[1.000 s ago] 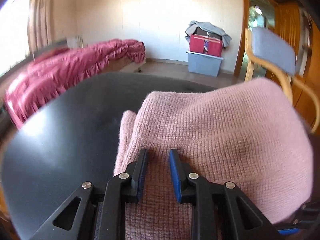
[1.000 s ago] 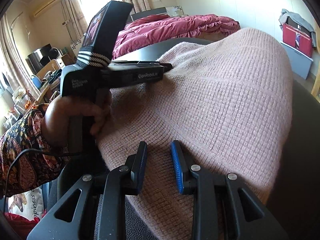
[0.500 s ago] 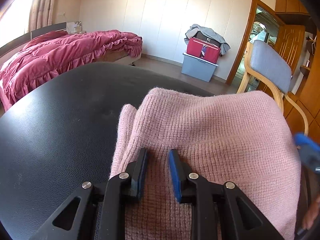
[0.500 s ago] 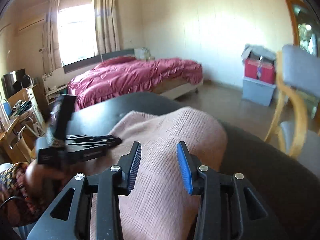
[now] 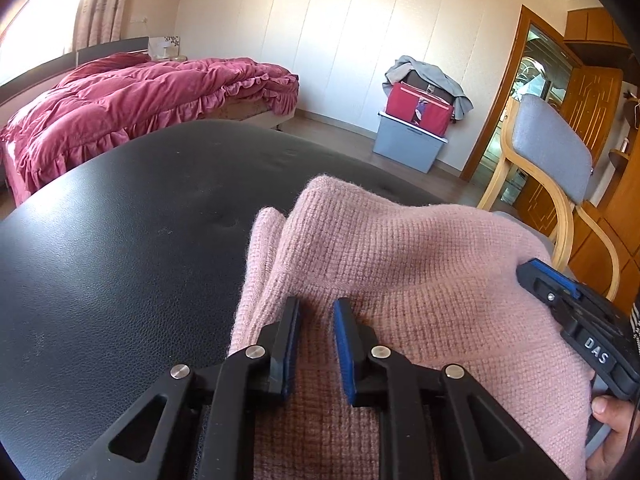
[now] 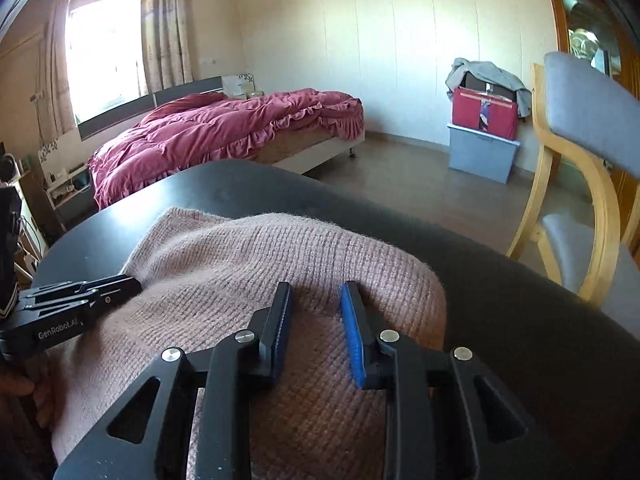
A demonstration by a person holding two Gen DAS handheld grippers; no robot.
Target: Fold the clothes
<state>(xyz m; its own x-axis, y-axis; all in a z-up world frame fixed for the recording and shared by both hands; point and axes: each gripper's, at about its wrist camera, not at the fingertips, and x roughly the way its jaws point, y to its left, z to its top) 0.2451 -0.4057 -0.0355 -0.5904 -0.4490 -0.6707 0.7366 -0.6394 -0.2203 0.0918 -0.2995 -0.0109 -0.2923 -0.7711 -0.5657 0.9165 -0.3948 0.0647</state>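
A pink knitted sweater (image 5: 400,264) lies folded in a thick bundle on the black leather table (image 5: 120,240). My left gripper (image 5: 316,308) sits low on the sweater's near left part, its jaws a small gap apart with knit fabric bunched between them. My right gripper (image 6: 316,292) rests over the sweater's (image 6: 248,264) right part, jaws a little apart, knit below them. The right gripper's side also shows in the left wrist view (image 5: 576,312), at the sweater's right edge. The left gripper shows in the right wrist view (image 6: 80,296), at the sweater's left edge.
A wooden chair with grey cushions (image 6: 580,160) stands close to the table's right side. A bed with a red quilt (image 5: 140,96) is beyond the table. A grey storage box with red bag and clothes (image 5: 416,124) stands by the far wall.
My right gripper lifted off the sweater and swung up, then came back down onto the sweater's right part. The left gripper stayed in place. The sweater bundle settled lower.
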